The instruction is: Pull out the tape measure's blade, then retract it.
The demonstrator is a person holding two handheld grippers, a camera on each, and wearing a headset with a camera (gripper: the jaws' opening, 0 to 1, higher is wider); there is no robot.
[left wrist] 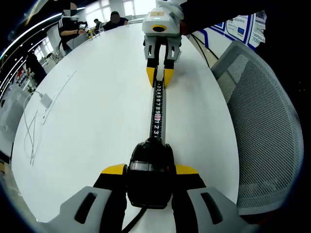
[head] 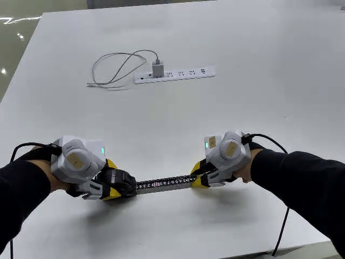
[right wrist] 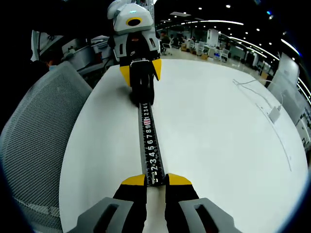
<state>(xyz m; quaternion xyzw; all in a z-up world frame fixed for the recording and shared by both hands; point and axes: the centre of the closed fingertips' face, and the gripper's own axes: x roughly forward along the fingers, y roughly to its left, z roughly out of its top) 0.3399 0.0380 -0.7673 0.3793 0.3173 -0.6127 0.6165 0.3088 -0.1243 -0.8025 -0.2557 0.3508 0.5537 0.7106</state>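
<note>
Case [left wrist: 150, 179] in left gripper [head: 121, 186], blade [right wrist: 147, 141] in right [right wrist: 149, 180]

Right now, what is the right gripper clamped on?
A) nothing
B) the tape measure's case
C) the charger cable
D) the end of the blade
D: the right gripper is shut on the end of the blade, while the left gripper holds the case.

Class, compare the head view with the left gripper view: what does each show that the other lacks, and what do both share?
The head view adds the person's left sleeve and the grey shell of the left gripper. The left gripper view adds a mesh chair and people beyond the table. Both share the table, the case in the left gripper, the blade, and the right gripper pinching its tip.
</note>
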